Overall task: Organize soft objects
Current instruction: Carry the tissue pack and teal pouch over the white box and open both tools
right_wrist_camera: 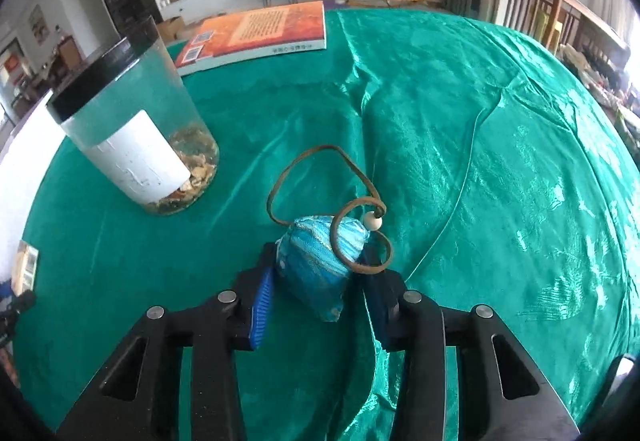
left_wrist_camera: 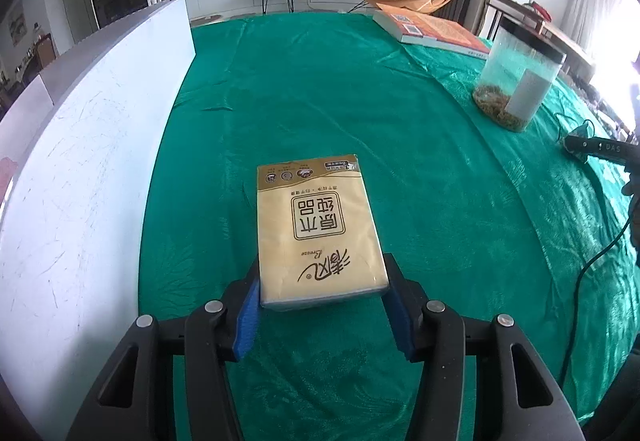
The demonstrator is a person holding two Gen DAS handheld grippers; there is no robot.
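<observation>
A wrinkled green satin cloth [right_wrist_camera: 460, 113] is covering the table, with a living room lying beyond: a dark television, potted plants and an orange lounge chair.

The left gripper [left_wrist_camera: 323, 283] is pinching the near end of a tan tissue pack [left_wrist_camera: 318, 229] between its blue pads [left_wrist_camera: 249, 315], both of which are pressing against the pack's sides. The rest of the pack is stretching forward, away from the fingers, apparently raised off the cloth at the near end. Gripping the narrow end probably keeps the pack level while it is being carried. A white board [left_wrist_camera: 80, 169] is standing to the left of these tongs.

The right gripper [right_wrist_camera: 316, 273] is closing on a small blue pouch [right_wrist_camera: 320, 261], which is sitting tilted between the jaws; the left pad is touching it, while the right pad's contact is hidden. Its brown cord [right_wrist_camera: 288, 177] is looping forward over the cloth, threaded through a pale bead [right_wrist_camera: 373, 221].

The pouch looks silky and streaked, lumpy and yielding. A clear jar [right_wrist_camera: 136, 129] with a black lid is standing ahead and left of these tongs, and an orange book [right_wrist_camera: 260, 29] is lying further beyond.
</observation>
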